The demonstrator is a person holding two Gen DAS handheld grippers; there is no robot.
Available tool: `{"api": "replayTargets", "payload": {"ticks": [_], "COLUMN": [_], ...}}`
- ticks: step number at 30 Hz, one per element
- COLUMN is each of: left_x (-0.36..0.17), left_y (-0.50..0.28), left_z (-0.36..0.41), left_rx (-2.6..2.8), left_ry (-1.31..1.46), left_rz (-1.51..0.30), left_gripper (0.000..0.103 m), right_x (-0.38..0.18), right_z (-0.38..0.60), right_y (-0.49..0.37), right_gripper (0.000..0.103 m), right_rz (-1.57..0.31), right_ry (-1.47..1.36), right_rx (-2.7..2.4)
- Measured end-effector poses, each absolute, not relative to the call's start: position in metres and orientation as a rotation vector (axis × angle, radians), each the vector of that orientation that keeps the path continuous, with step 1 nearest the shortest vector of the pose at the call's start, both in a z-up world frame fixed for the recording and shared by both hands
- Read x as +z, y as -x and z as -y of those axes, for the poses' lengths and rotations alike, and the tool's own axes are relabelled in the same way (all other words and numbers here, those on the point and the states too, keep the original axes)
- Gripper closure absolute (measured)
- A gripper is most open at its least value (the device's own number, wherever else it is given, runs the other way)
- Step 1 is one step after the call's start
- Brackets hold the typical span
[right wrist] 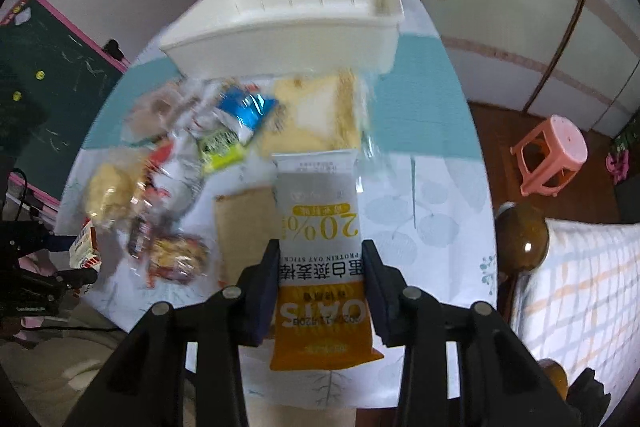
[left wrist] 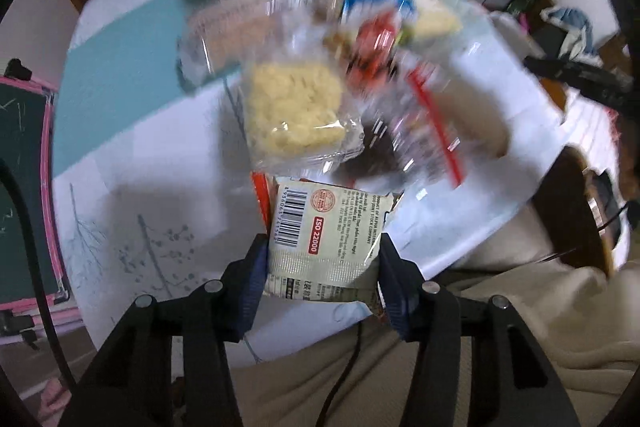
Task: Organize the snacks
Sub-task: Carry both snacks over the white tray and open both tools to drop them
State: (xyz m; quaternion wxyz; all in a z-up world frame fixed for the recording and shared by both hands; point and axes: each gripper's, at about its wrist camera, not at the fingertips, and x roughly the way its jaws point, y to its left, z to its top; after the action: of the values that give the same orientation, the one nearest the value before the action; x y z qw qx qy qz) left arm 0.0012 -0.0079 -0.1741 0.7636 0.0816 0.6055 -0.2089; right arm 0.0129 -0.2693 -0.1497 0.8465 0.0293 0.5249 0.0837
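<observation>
2 grippers, each clamping 1 snack. Left gripper (left wrist: 322, 263) closed on cream snack packet (left wrist: 324, 239), barcode side up, held above near table edge. Right gripper (right wrist: 320, 277) closed on oat bar pack (right wrist: 320, 259), grey and orange, print upside down to camera, above table (right wrist: 432, 187). Loose snack pile (right wrist: 192, 163) lies mid-table, blurred. White bin (right wrist: 288, 27) sits beyond pile at far end. Pink stool (right wrist: 550, 155) on floor right of table.

Cream barcode packet (left wrist: 324, 239) clamped upright; orange-white oat bar (right wrist: 320, 259) clamped; loose snacks (right wrist: 180, 163) before white bin (right wrist: 288, 31).
</observation>
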Motion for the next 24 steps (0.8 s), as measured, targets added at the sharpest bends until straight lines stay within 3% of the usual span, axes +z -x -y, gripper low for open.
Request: {"api": "replayTargets", "payload": {"ticks": [14, 24], "left_x": [0.018, 0.01], "left_y": [-0.103, -0.235], "left_z": [0.025, 0.071], "left_rx": [-0.372, -0.246], "left_ry": [-0.146, -0.105], "left_rz": [-0.878, -0.86], "left_gripper": [0.052, 0.049], "right_x": [-0.041, -0.024], "right_z": [0.25, 0.253], "right_y": [-0.073, -0.195], "right_gripper": [0.063, 0.059], "right_rz": [-0.899, -0.885], "right_ry": [-0.119, -0.166], "right_rx": [0.216, 0.083]}}
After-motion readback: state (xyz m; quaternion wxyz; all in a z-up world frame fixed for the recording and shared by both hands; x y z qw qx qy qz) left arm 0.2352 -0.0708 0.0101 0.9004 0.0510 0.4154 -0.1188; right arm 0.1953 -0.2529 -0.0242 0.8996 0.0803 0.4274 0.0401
